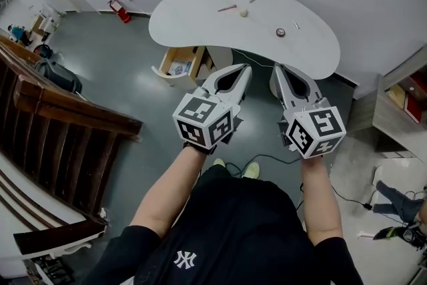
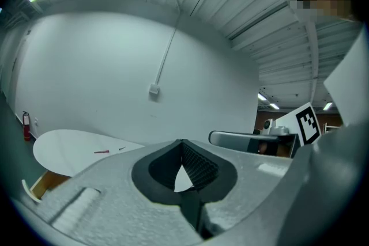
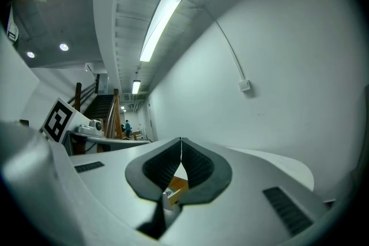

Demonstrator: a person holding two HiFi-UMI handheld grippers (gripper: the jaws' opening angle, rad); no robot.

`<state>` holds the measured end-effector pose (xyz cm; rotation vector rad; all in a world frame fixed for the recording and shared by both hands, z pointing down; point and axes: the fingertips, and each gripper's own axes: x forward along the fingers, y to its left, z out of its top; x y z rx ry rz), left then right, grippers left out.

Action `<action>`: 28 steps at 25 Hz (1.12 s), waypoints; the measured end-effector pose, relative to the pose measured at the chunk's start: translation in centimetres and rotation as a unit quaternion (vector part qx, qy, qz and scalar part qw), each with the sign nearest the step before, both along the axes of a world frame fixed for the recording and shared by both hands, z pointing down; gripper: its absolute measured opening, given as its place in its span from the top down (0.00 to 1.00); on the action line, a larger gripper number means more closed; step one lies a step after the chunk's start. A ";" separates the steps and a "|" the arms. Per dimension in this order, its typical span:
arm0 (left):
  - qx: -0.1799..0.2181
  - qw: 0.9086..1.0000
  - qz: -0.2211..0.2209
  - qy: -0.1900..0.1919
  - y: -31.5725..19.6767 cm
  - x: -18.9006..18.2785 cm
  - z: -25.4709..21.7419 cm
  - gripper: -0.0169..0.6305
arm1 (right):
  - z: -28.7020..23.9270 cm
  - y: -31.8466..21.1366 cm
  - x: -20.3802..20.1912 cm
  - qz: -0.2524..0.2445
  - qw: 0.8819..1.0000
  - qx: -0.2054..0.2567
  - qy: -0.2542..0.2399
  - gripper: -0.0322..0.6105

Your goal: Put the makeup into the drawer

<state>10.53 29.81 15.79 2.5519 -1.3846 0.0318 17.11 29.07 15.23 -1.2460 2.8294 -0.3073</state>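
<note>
Left gripper (image 1: 245,70) and right gripper (image 1: 276,70) hang side by side short of the table (image 1: 193,18), both with jaws together on nothing; makeup (image 1: 227,8) lies scattered on the table, open drawer (image 1: 179,66) under its left end.

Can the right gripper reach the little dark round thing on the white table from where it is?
Probably not yet. The right gripper is short of the near edge of the table, jaws closed and empty, and the dark round thing lies further in. Nothing stands in the way, though.
</note>
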 end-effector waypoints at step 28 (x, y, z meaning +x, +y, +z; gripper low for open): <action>-0.027 0.996 0.081 -0.021 -17.9 -2.5 5.6 0.96 | 5.4 -17.0 -4.1 0.073 0.995 -0.050 0.038 0.93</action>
